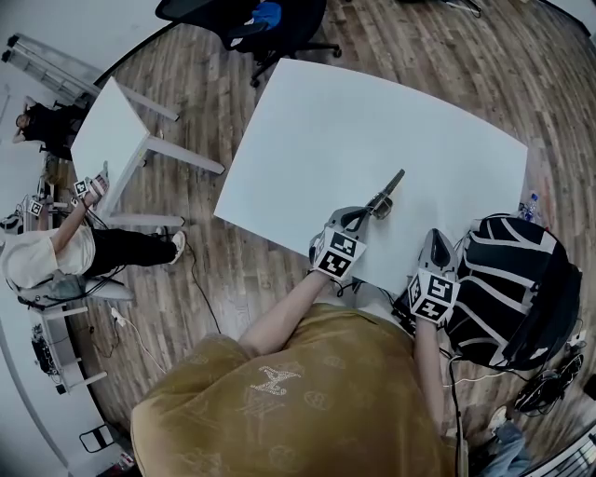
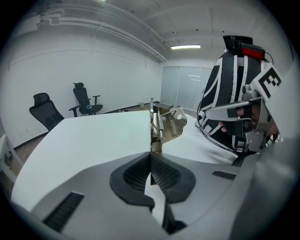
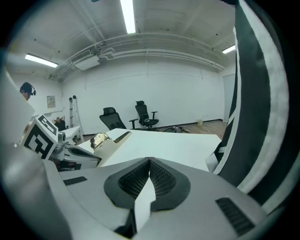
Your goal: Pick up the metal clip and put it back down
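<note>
The metal clip [image 1: 385, 194] is a long steel spring clamp lying over the near part of the white table [image 1: 372, 121]. My left gripper [image 1: 359, 216] is shut on its near handle. In the left gripper view the clip [image 2: 165, 123] sticks out edge-on past the closed jaws [image 2: 151, 152], its spring showing. I cannot tell whether it touches the tabletop. My right gripper [image 1: 438, 240] is near the table's front edge, to the right of the clip, and is shut on nothing [image 3: 149, 161]. From there the clip [image 3: 107, 139] shows at the left.
A black-and-white backpack [image 1: 515, 284] stands against the table's right front corner, close to my right gripper. A water bottle [image 1: 531, 207] is beyond it. A black office chair [image 1: 270, 23] is at the far side. A smaller white table [image 1: 112, 130] and a seated person [image 1: 56, 247] are to the left.
</note>
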Available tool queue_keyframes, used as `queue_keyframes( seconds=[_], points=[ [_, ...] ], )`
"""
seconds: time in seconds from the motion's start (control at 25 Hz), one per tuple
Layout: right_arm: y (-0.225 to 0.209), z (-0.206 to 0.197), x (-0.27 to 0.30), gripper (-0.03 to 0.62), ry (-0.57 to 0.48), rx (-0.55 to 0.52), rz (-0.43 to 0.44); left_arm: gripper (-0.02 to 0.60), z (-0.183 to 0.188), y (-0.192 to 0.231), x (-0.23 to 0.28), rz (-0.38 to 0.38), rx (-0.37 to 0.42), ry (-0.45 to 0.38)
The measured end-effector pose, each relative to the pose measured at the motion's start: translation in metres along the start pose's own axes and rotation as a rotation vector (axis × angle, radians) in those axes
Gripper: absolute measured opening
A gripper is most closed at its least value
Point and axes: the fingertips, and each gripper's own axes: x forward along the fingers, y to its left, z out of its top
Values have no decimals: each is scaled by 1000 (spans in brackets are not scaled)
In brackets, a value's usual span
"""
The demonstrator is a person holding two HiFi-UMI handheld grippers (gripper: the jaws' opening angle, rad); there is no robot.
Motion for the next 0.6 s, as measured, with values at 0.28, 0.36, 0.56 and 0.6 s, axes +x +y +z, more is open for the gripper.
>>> queue_keyframes(
  seconds=[0.28,0.36,0.56,0.6],
  points=[
    [6,-36,15,9,109,5,32,6,-20,-3,11,-45,11,100],
    [7,-41,19,9,125,3,36,6,-25,-5,14,-55,22,130],
    [7,-45,21,9,141,14,42,6,-39,-6,20,-72,36,212],
    [7,-46,22,9,142,15,41,6,-41,-6,20,-74,40,224]
  ],
)
